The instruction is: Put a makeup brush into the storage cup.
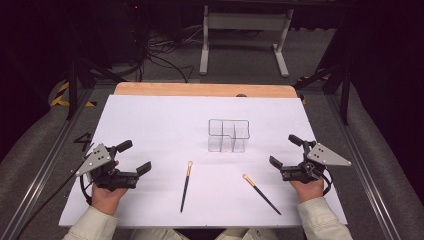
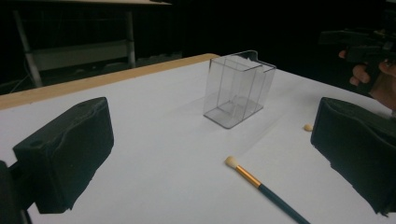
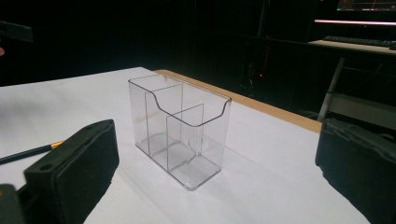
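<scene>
Centre of the white table (image 1: 150, 120) stands the clear organizer (image 1: 228, 135), upright, its inner walls splitting it into compartments, every one of them bare. In the right gripper view it sits dead ahead between the two black jaws, close but untouched. Just in front of it, toward the person, two brushes lie flat on the white sheet. The left brush (image 1: 185, 186) runs almost straight toward the organizer, pale tip and gold ferrule at the far end, dark handle trailing back. The right brush (image 1: 261, 193) lies slanted, its tip pointing up and left, handle running down to the right. The two are well apart from each other and from the organizer.

Out on the flanks, the left gripper (image 1: 135, 156) rests low at the table's left side, jaws spread wide with nothing between them; in its own view the left brush lies on the sheet between the pads, clear of both. The right gripper (image 1: 285, 151) mirrors it on the right side, jaws gaping wide, nothing gripped. Behind the white sheet a strip of wooden edge (image 1: 200, 89) shows.
</scene>
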### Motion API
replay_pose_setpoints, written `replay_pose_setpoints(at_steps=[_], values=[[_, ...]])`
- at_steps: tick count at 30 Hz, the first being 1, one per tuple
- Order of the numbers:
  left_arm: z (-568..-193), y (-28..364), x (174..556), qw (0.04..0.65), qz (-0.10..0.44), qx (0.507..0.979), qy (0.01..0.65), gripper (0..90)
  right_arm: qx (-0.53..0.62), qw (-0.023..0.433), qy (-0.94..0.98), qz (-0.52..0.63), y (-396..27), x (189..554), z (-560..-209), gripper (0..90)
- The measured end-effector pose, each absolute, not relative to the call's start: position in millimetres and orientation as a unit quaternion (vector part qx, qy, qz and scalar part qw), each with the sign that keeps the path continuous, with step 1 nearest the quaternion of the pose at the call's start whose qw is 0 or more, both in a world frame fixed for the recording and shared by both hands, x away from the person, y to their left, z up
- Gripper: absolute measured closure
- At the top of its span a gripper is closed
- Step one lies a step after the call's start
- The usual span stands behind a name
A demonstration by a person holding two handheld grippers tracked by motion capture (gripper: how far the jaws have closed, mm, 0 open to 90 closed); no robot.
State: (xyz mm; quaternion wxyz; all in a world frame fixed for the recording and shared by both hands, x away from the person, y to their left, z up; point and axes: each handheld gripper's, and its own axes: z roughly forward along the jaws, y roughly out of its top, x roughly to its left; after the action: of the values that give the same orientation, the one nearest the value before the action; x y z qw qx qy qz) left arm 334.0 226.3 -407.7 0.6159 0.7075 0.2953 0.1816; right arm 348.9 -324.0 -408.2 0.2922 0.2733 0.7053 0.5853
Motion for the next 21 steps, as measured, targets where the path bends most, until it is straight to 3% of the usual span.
replay_pose_setpoints(at_steps=[21], values=[[-391.4, 179.4, 349.3, 0.617, 0.153, 0.725, 0.266, 0.2, 0.278, 0.29, 0.705, 0.585, -326.0, 349.3, -409.4, 0.0]])
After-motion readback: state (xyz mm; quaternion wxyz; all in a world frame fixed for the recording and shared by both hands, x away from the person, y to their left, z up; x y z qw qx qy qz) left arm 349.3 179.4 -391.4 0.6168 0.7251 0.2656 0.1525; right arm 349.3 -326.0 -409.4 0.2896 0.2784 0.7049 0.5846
